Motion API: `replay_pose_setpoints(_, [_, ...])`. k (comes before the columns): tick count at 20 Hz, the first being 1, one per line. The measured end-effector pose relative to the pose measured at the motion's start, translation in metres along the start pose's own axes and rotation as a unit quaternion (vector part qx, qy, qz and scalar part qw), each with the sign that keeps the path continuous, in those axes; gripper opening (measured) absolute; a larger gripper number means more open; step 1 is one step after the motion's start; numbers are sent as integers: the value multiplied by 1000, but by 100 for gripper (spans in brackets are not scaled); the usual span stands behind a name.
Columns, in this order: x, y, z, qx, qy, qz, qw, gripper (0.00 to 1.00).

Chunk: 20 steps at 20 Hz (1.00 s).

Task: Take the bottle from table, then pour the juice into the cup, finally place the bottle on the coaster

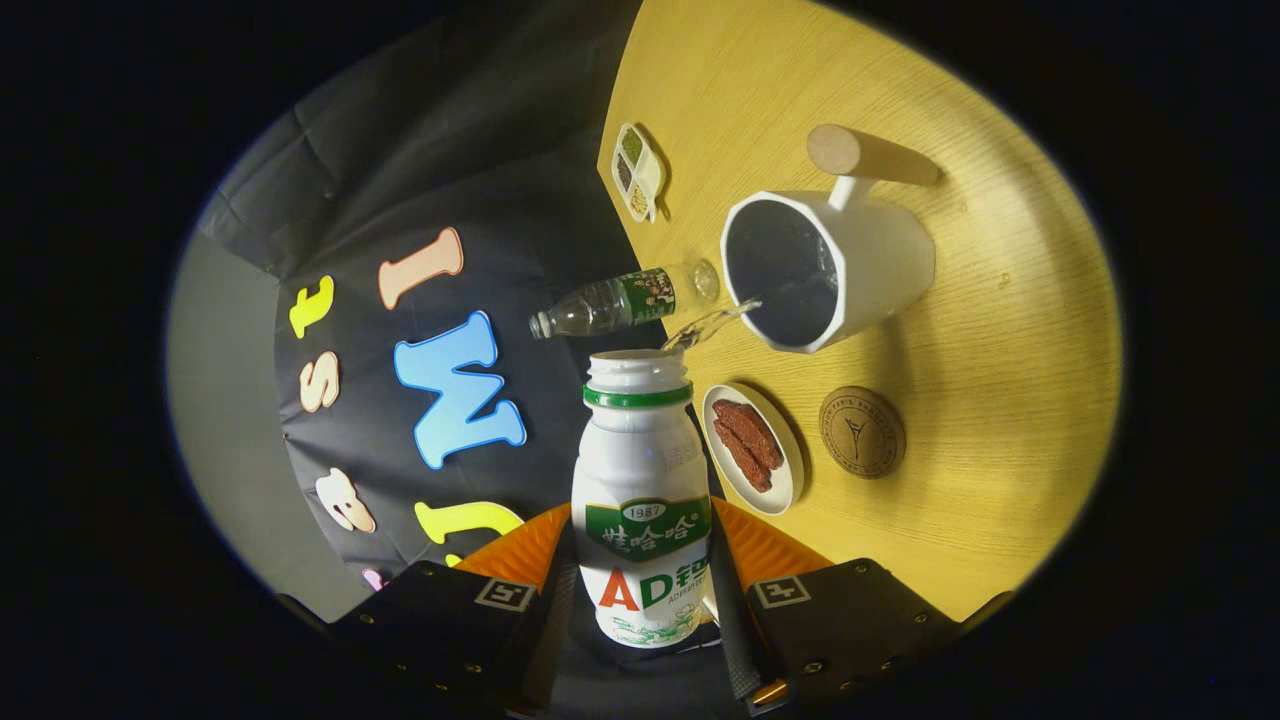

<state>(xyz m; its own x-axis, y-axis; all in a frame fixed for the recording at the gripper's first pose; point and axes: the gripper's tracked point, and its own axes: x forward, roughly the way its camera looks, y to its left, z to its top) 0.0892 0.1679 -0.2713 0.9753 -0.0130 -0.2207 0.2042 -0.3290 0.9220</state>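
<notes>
The gripper (640, 590) is clamped on the white plastic juice bottle with a green neck band and green label (641, 500), one finger pressing each side of its lower body. The bottle is uncapped and tipped over, its open mouth pointing toward the white faceted cup with a wooden peg handle (830, 265). A thin clear stream (712, 324) runs from the bottle's mouth over the cup's near rim and into its dark inside.

The cup stands on the pale wooden desk (1000, 330). Just beside the bottle's neck, between bottle and cup, lies a small white oval dish with reddish-brown strips (752, 447). Next to that dish, further from the bottle, is the round brown cork coaster (862, 431), bare. Beyond the bottle's mouth stands a clear plastic water bottle with a green label (625, 302), near the cup. Past it sits a small white three-part tray of seasonings (637, 172).
</notes>
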Motion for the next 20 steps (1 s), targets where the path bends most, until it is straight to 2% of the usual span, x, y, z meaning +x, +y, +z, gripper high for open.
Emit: replay_pose_setpoints(20, [-6,-5,6,42,-12,-21,999,64])
